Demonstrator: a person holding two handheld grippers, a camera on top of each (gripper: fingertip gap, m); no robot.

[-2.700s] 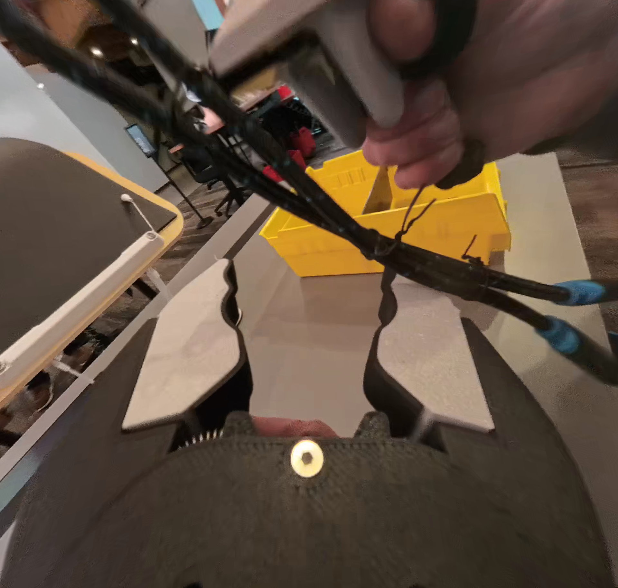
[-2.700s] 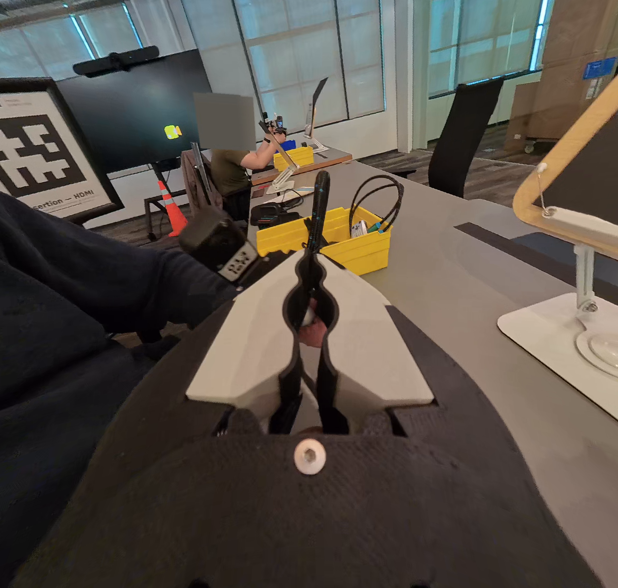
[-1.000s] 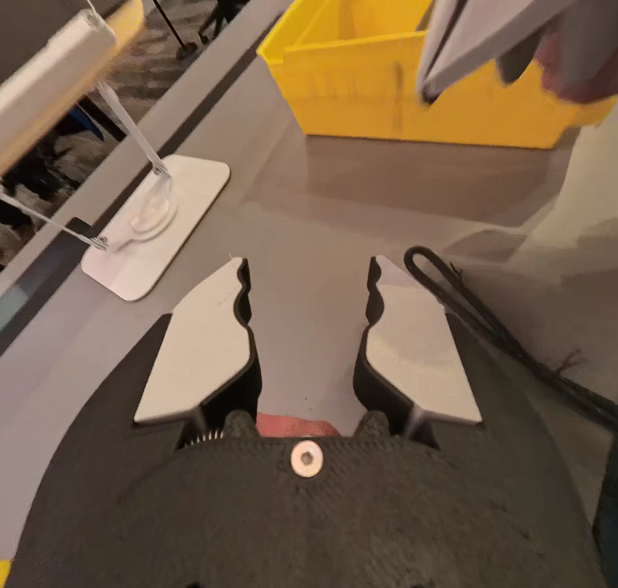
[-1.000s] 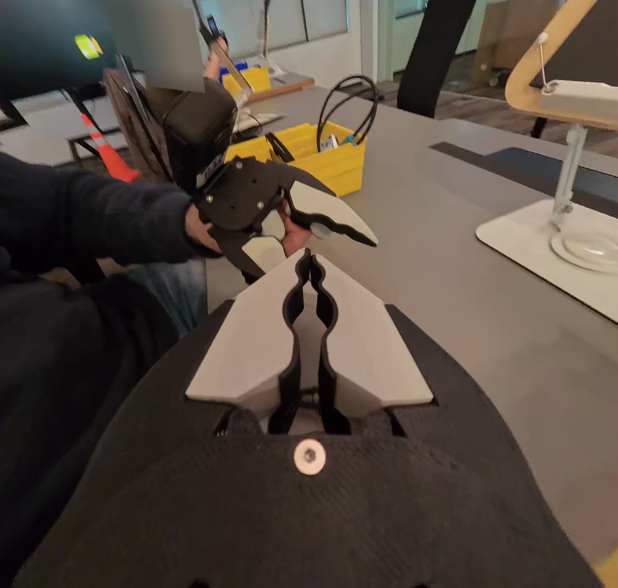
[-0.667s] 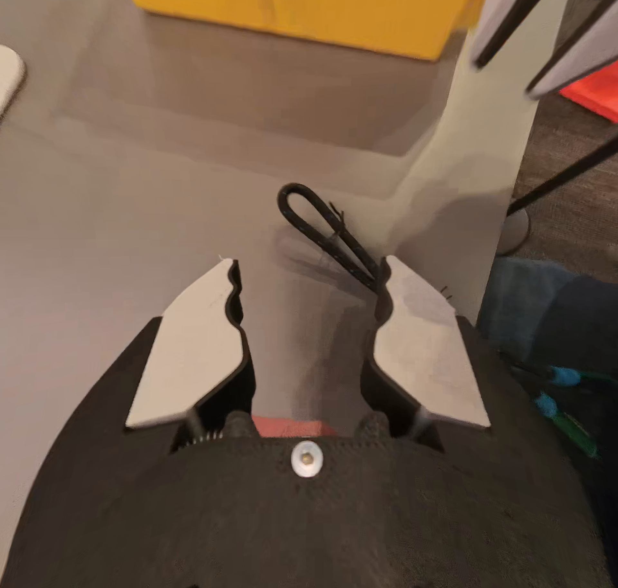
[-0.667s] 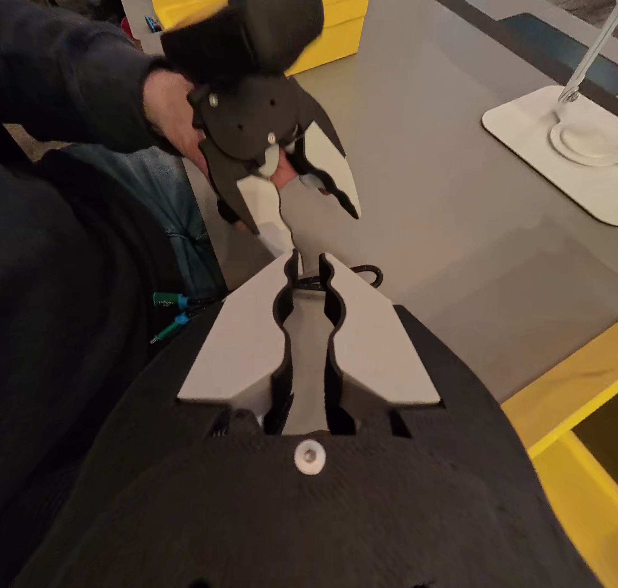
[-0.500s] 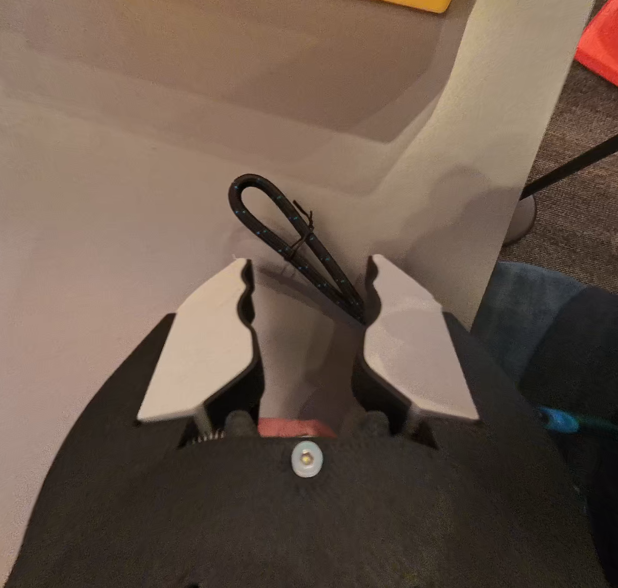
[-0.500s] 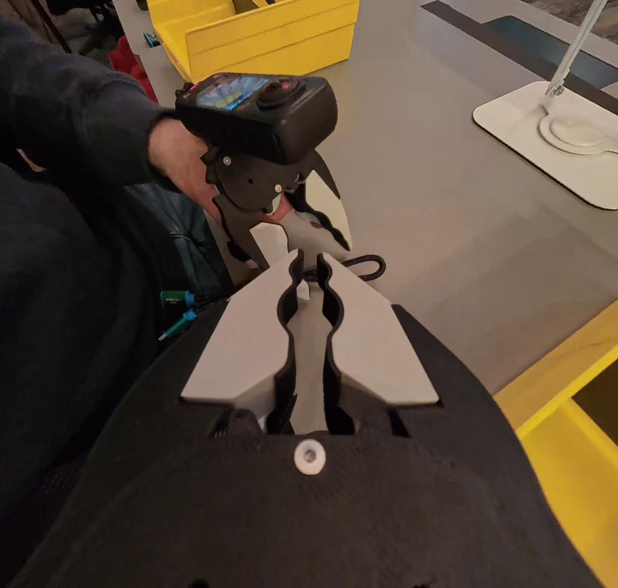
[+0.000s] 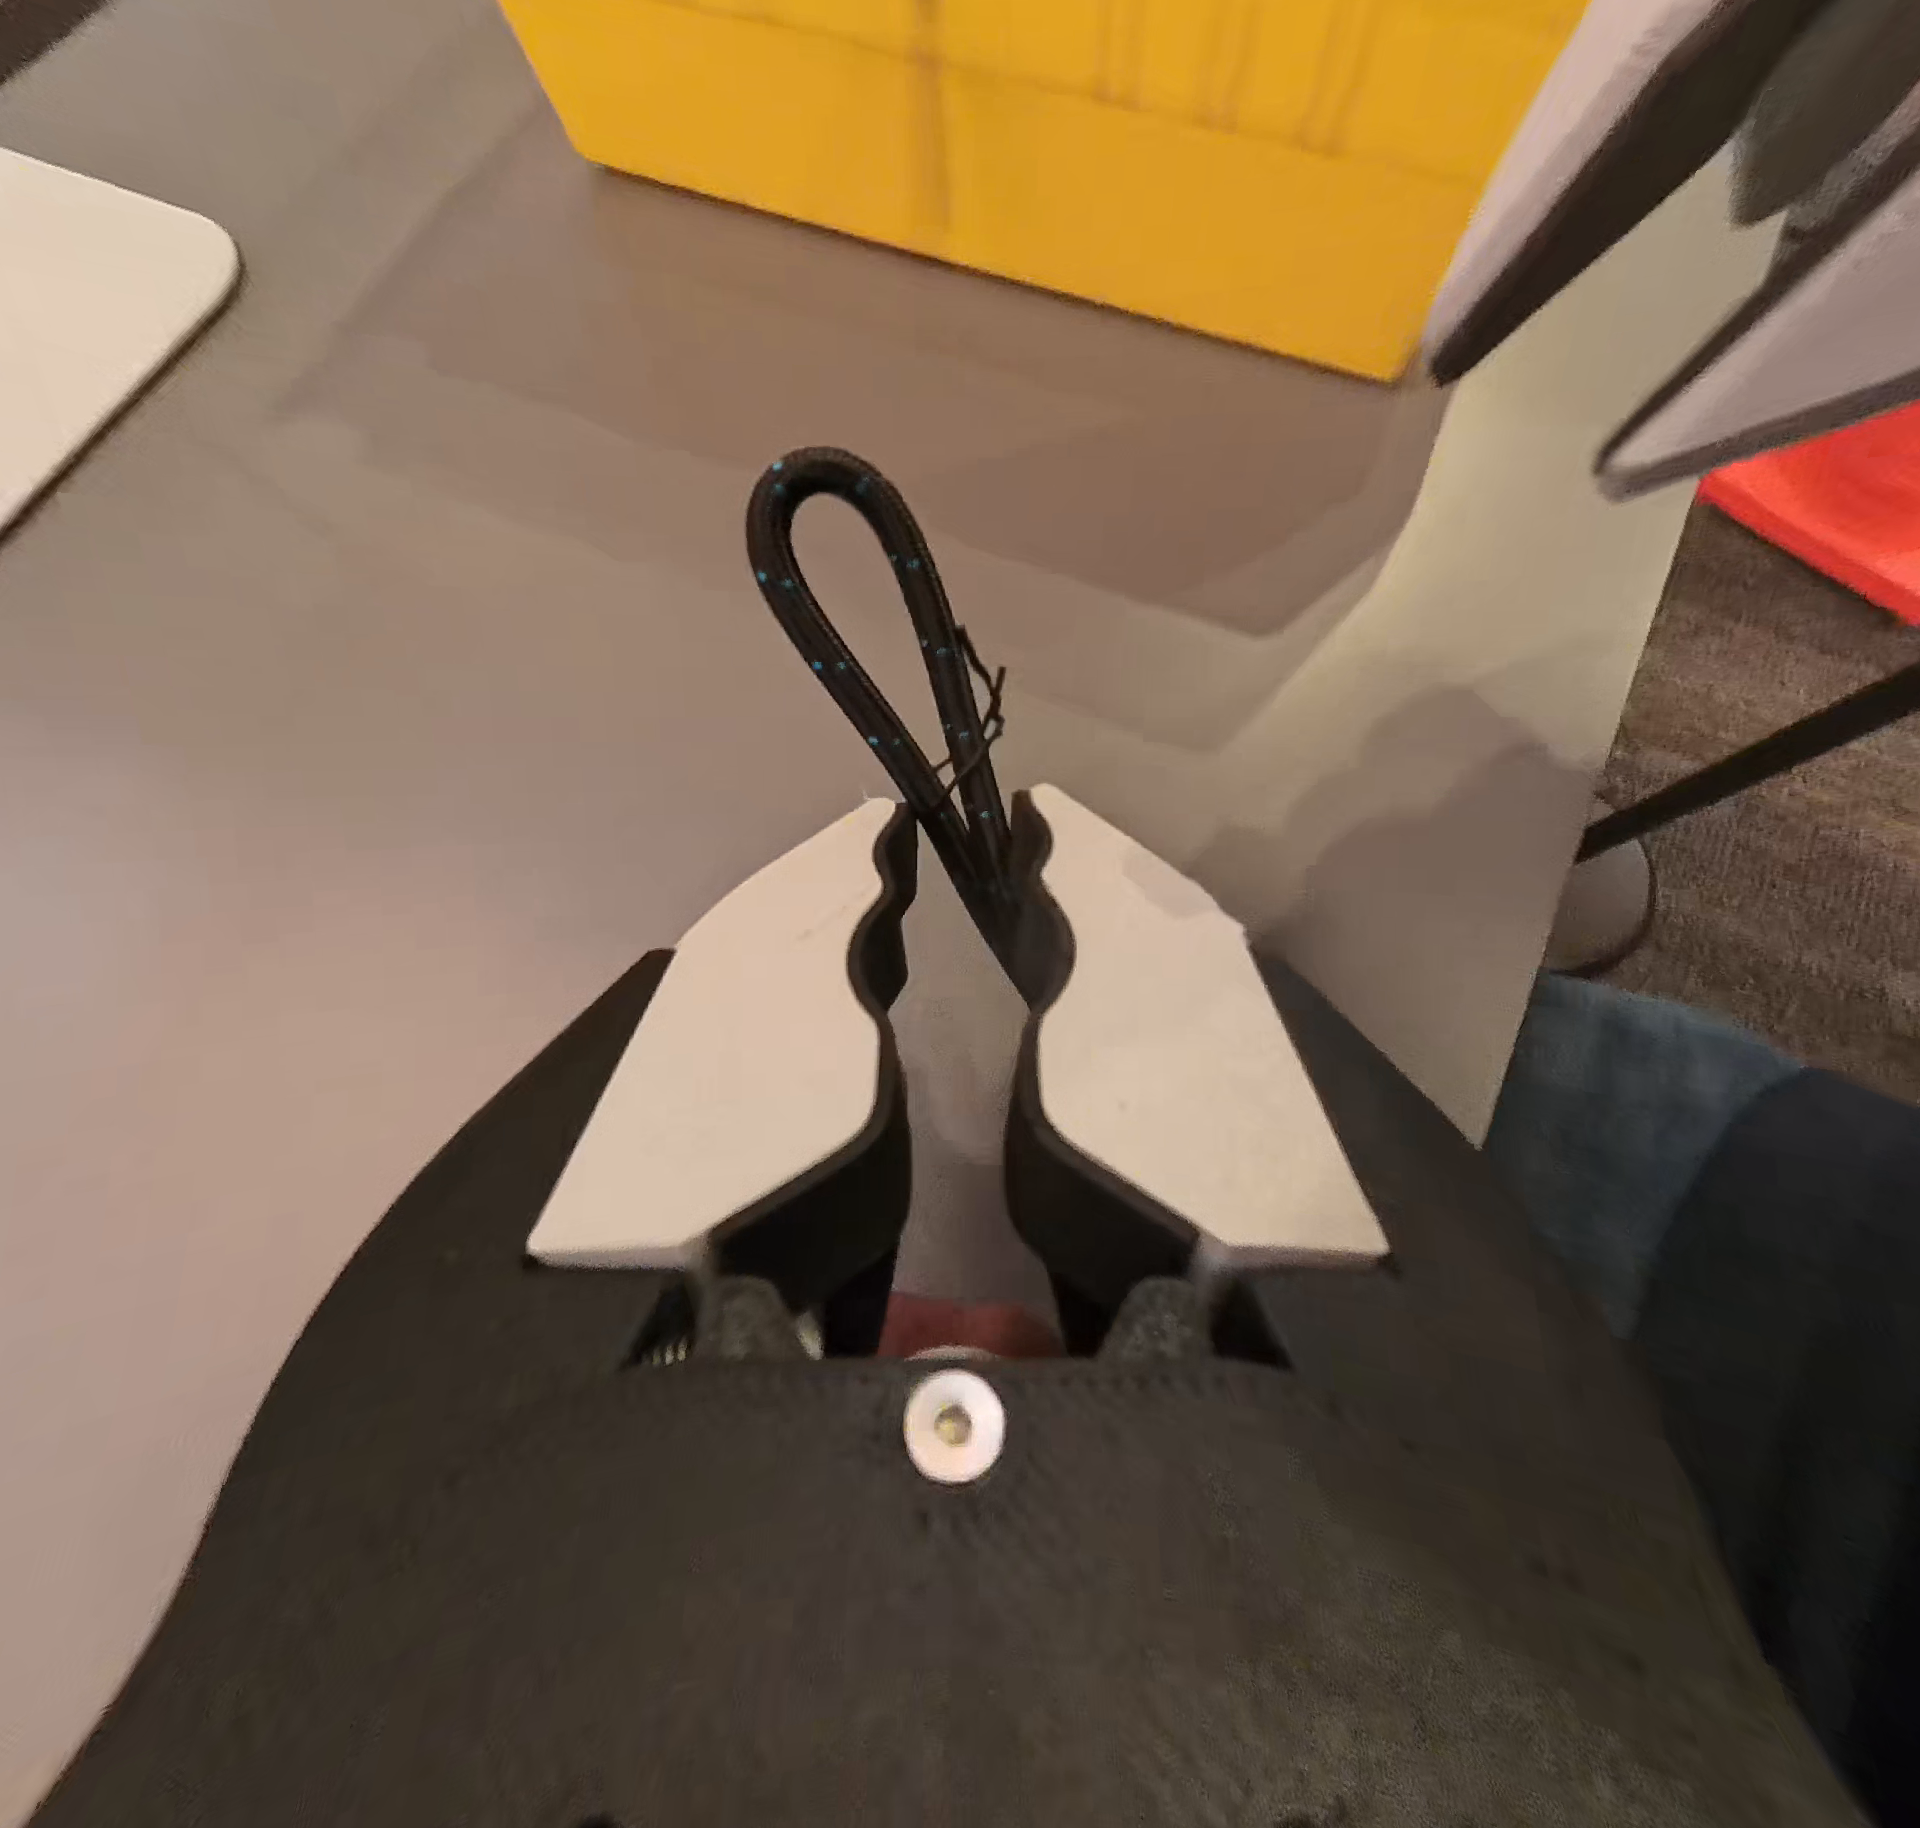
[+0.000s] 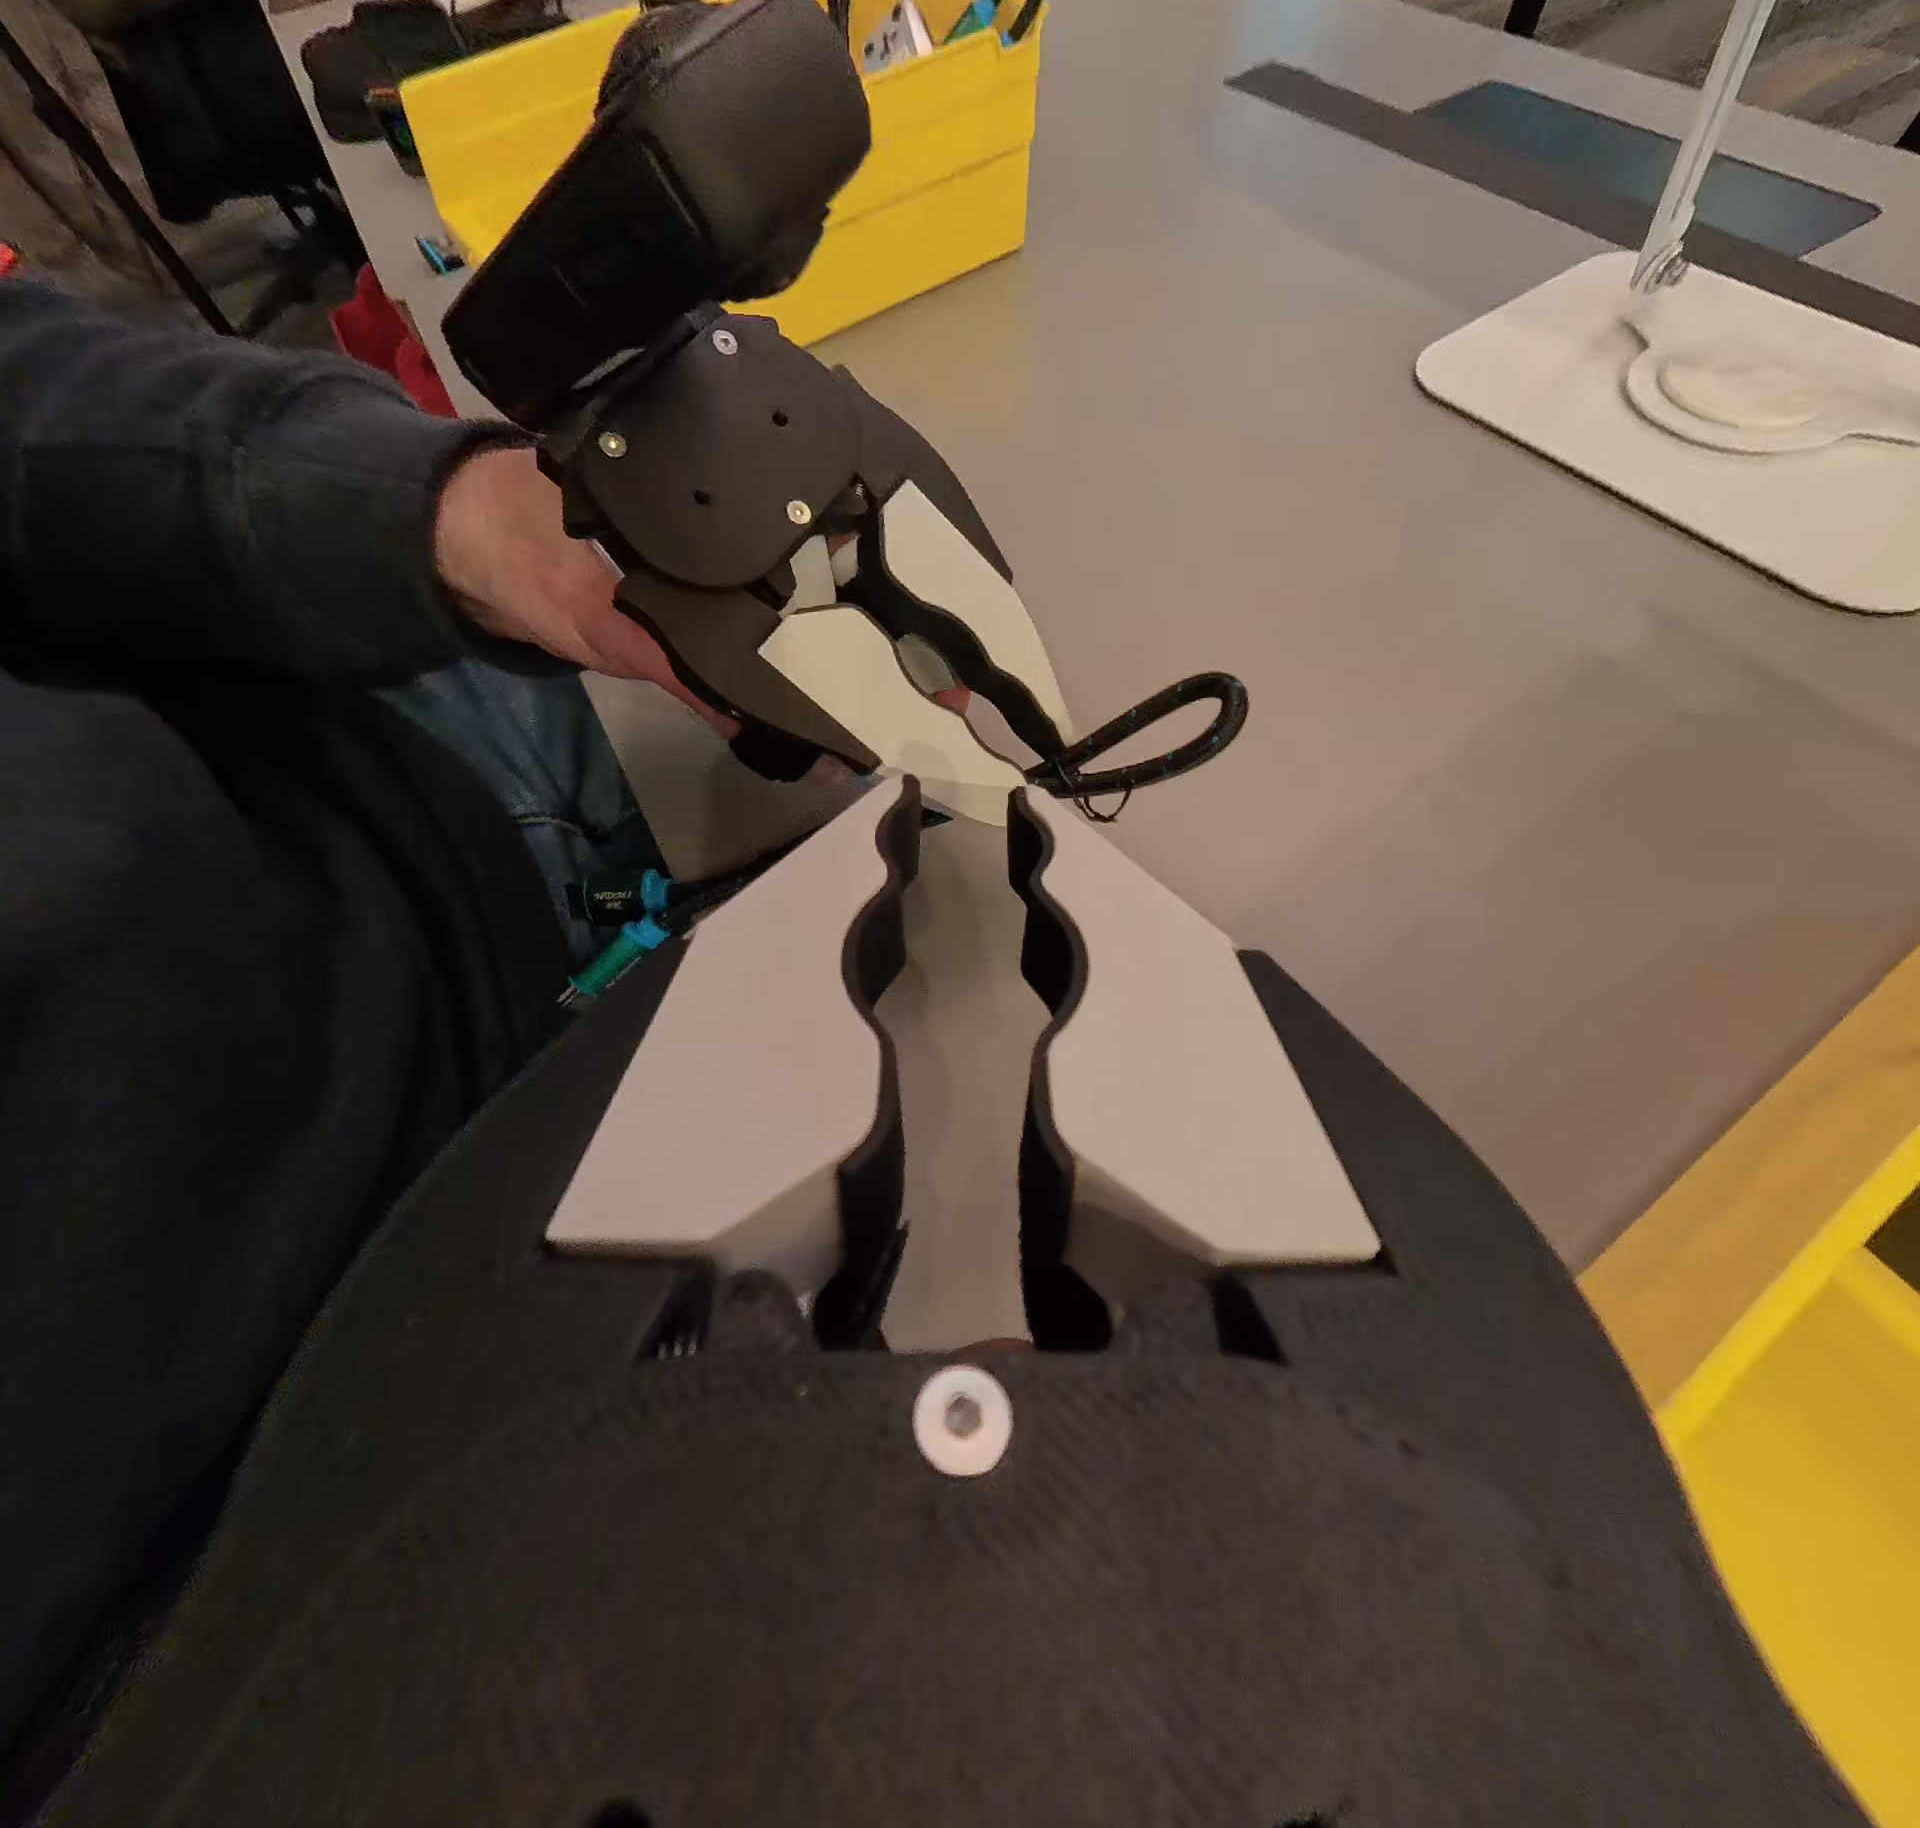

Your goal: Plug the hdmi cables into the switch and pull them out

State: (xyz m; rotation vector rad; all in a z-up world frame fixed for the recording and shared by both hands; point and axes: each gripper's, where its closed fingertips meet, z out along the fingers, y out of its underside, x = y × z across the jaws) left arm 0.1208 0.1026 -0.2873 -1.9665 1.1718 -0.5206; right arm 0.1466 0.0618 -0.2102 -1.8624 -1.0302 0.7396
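Note:
A black braided HDMI cable bundle, tied with thin ties, ends in a loop (image 9: 831, 583) above the grey table near its edge. My left gripper (image 9: 961, 812) is shut on the bundle just behind the loop. The right wrist view shows the same grip: the left gripper (image 10: 1013, 765) pinches the cable and the loop (image 10: 1174, 729) sticks out past it. The blue and green plug ends (image 10: 623, 931) hang off the table over a person's lap. My right gripper (image 10: 963, 796) is slightly open and empty, just short of the left gripper's tips. It also shows in the left wrist view (image 9: 1522, 428). No switch is visible.
A yellow bin (image 9: 1039, 116) stands beyond the loop. In the right wrist view a far yellow bin (image 10: 935, 147) holds more cables, and another yellow bin (image 10: 1818, 1363) is at the lower right. A white stand base (image 10: 1714, 428) sits at the right. The table edge (image 9: 1507, 843) is close by. From the left gripper's tips to the white stand base (image 10: 1714, 428) is close to 35 cm.
My right gripper let go of the cable bundle and opened slightly. My left gripper swung down to the table edge and closed on the bundle behind its loop.

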